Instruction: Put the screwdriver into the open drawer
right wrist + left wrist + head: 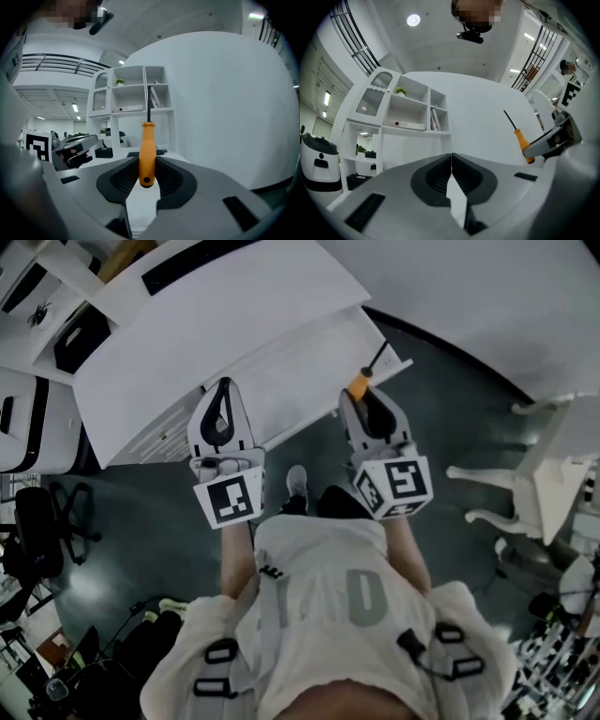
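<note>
Makes out, for print, only square black-and-white markers on the cubes of both tools, and grey lettering on the shirt (347,596), too creased to read. Grips the screwdriver (147,150) by its orange handle in the right tool (364,397), dark shaft pointing ahead over the front edge of the open drawer (281,357), near its right corner. Holds the left tool (223,388) with jaws pressed together on nothing, just short of that same edge. Faces the white table (187,324), with a white shelf unit (410,110) beyond it. Off the table's left edge, a black office chair (37,531) on the dark floor (141,521); off to the right, white furniture legs (497,493).
</note>
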`<state>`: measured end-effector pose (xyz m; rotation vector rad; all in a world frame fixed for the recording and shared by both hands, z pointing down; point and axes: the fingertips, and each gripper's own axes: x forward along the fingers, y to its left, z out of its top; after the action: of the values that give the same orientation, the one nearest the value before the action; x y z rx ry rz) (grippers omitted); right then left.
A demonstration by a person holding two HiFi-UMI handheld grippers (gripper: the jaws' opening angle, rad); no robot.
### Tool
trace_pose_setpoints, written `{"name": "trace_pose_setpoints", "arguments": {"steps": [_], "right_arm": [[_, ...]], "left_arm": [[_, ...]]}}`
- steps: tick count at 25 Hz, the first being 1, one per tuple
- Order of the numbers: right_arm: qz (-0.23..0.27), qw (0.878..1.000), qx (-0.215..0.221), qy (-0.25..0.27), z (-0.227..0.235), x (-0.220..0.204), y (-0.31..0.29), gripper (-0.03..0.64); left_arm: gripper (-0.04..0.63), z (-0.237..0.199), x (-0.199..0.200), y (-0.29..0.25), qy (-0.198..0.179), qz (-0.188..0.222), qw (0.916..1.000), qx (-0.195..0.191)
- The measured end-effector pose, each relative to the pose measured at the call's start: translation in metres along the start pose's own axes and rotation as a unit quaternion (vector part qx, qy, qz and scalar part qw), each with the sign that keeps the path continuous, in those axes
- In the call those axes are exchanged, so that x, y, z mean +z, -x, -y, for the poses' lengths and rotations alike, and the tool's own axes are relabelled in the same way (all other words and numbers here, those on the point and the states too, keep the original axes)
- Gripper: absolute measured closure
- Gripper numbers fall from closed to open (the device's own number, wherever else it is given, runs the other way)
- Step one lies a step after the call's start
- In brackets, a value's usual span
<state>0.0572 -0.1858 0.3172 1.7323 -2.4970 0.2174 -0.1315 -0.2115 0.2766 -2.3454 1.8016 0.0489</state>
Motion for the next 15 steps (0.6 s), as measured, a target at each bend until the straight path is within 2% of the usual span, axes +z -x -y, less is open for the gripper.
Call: {"name": "trace_pose_setpoints", "arguments": {"steps": [8,15], "right_arm": [[-0.015,1.000,0.010,0.001,0.006,-0.011,-0.019,0.512],[-0.004,0.999,0.038,0.010,0.012,-0.005,-0.036,0.512]], "left_arm": [[0.589,-0.004,-0.013,-0.013,-0.004,-0.006,1.0000,-0.002],[0.589,-0.009,-0.010,-0.021,-0.012,-0.005,0.9994,0.034]]}}
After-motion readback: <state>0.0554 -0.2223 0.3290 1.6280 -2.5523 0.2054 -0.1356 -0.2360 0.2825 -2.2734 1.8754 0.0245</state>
